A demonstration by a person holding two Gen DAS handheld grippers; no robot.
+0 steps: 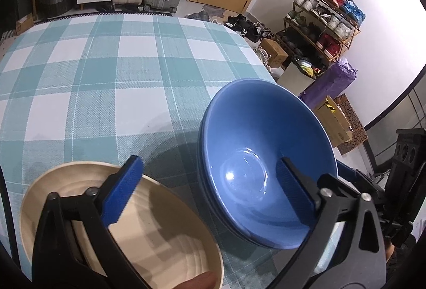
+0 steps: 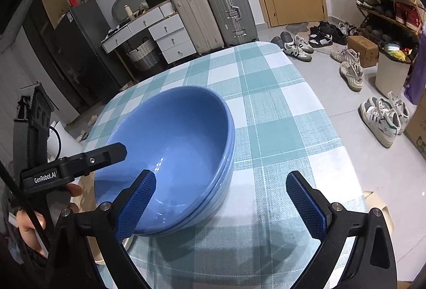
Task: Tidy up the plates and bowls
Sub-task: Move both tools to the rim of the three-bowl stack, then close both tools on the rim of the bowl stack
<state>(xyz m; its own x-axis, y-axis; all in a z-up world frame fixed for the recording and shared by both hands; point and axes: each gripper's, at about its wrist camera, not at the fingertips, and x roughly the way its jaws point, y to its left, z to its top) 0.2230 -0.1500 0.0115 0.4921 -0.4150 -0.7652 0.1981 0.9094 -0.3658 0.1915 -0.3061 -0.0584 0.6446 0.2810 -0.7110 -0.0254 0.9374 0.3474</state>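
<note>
A stack of blue bowls (image 1: 255, 156) stands on the checked tablecloth near the table's right edge; it also shows in the right wrist view (image 2: 173, 145). A cream bowl (image 1: 159, 230) sits to its left, close to me. My left gripper (image 1: 210, 190) is open, one finger over the cream bowl, the other over the inside of the top blue bowl. My right gripper (image 2: 221, 203) is open, its left finger over the blue stack's near rim, its right finger over the cloth. The left gripper's finger also shows in the right wrist view (image 2: 106, 156) at the stack's left rim.
The teal and white checked table (image 1: 111, 70) stretches away behind the bowls. A cream dish edge (image 2: 380, 209) shows at the right gripper's side. Suitcases (image 2: 213, 12), drawers, a shoe rack (image 1: 324, 23) and shoes on the floor surround the table.
</note>
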